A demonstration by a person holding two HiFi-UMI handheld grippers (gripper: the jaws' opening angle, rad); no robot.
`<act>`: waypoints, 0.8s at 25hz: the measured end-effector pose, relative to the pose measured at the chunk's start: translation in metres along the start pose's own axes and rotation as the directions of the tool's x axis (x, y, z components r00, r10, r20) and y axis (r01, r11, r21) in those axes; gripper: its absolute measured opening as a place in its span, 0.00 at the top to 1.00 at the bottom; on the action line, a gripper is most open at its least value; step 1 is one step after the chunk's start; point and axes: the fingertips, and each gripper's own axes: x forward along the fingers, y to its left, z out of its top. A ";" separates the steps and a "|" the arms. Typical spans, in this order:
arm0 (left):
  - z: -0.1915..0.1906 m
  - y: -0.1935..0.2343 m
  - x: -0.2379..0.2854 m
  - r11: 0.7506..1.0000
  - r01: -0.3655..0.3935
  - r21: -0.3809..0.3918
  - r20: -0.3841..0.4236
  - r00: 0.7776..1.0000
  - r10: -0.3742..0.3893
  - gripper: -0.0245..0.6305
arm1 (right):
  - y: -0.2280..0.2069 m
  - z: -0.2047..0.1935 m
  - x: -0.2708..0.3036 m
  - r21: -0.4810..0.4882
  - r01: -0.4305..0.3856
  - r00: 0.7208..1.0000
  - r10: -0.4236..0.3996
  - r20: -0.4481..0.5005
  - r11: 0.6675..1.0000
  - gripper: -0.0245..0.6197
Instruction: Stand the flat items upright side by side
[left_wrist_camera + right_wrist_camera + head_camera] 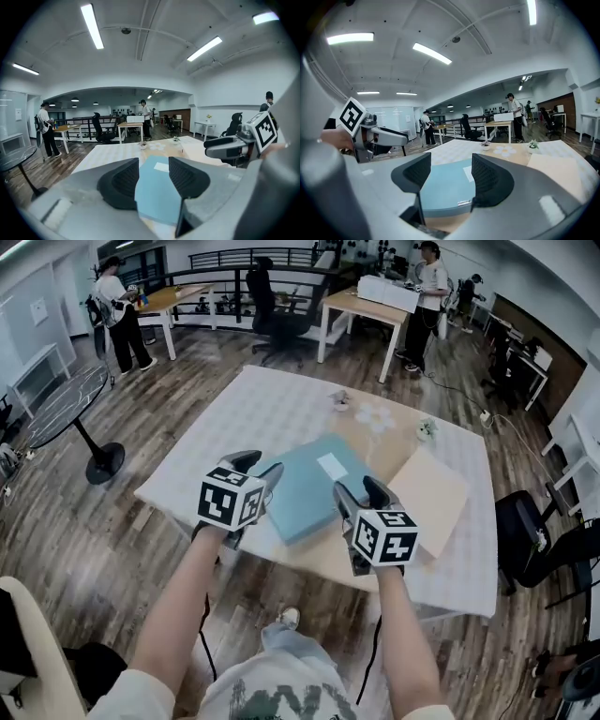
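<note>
- Light-blue flat item (309, 486) lies flat on the table (272, 399), close to the near edge, with a white label on its top face.
- Just to its right a beige flat item (429, 486) also lies flat.
- A white patterned cloth (202, 460) covers the table.
- The left gripper (260, 465) hangs at the blue item's left edge. Its jaws stand apart; in the left gripper view the blue surface shows in the gap, and the pads press on nothing.
- The right gripper (359, 487) hangs at the blue item's near right corner. Its jaws are likewise apart, with the item's near edge showing between them, not clamped.
- Farther back on the table stand two small potted plants (340, 400) and a white flower-shaped mat (375, 418).
</note>
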 end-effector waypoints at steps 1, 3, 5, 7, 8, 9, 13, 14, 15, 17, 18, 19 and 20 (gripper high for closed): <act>0.006 0.009 0.017 1.000 0.010 0.004 -0.008 1.000 -0.010 0.64 | -0.009 0.004 0.015 0.007 0.007 1.000 -0.007 -0.002 1.000 0.55; 0.014 0.023 0.049 0.999 0.036 0.018 -0.027 0.999 -0.036 0.64 | -0.028 0.010 0.043 0.027 0.027 1.000 -0.027 -0.001 0.999 0.55; 0.019 0.034 0.079 0.997 0.065 0.037 -0.048 0.997 -0.064 0.64 | -0.046 0.013 0.067 0.047 0.049 0.999 -0.048 -0.003 0.998 0.55; 0.023 0.043 0.104 0.995 0.089 0.055 -0.071 0.994 -0.085 0.64 | -0.059 0.015 0.089 0.064 0.062 0.998 -0.062 -0.009 0.996 0.55; 0.025 0.047 0.116 0.993 0.099 0.059 -0.083 0.992 -0.094 0.64 | -0.065 0.015 0.097 0.072 0.069 0.998 -0.068 -0.014 0.995 0.55; 0.026 0.050 0.127 0.992 0.111 0.063 -0.096 0.990 -0.105 0.64 | -0.072 0.015 0.104 0.082 0.078 0.997 -0.076 -0.018 0.994 0.55; 0.028 0.056 0.163 0.981 0.178 0.077 -0.139 0.976 -0.167 0.64 | -0.093 0.010 0.125 0.130 0.115 0.993 -0.111 -0.037 0.985 0.55; 0.026 0.056 0.169 0.977 0.201 0.077 -0.150 0.971 -0.188 0.64 | -0.096 0.007 0.128 0.140 0.121 0.992 -0.116 -0.045 0.983 0.55; 0.023 0.055 0.175 0.972 0.223 0.075 -0.163 0.964 -0.209 0.64 | -0.098 0.003 0.131 0.149 0.127 0.991 -0.121 -0.053 0.981 0.55; 0.016 0.055 0.186 0.963 0.263 0.065 -0.191 0.950 -0.246 0.61 | -0.102 -0.005 0.132 0.162 0.144 0.988 -0.134 -0.071 0.976 0.55; 0.013 0.055 0.191 0.958 0.281 0.062 -0.207 0.942 -0.263 0.61 | -0.104 -0.009 0.132 0.169 0.154 0.987 -0.143 -0.079 0.974 0.55; 0.009 0.055 0.197 0.952 0.301 0.062 -0.224 0.933 -0.280 0.60 | -0.107 -0.013 0.131 0.178 0.166 0.984 -0.152 -0.087 0.970 0.55; 0.004 0.055 0.201 0.944 0.322 0.065 -0.243 0.923 -0.298 0.61 | -0.109 -0.018 0.129 0.190 0.179 0.982 -0.163 -0.095 0.965 0.55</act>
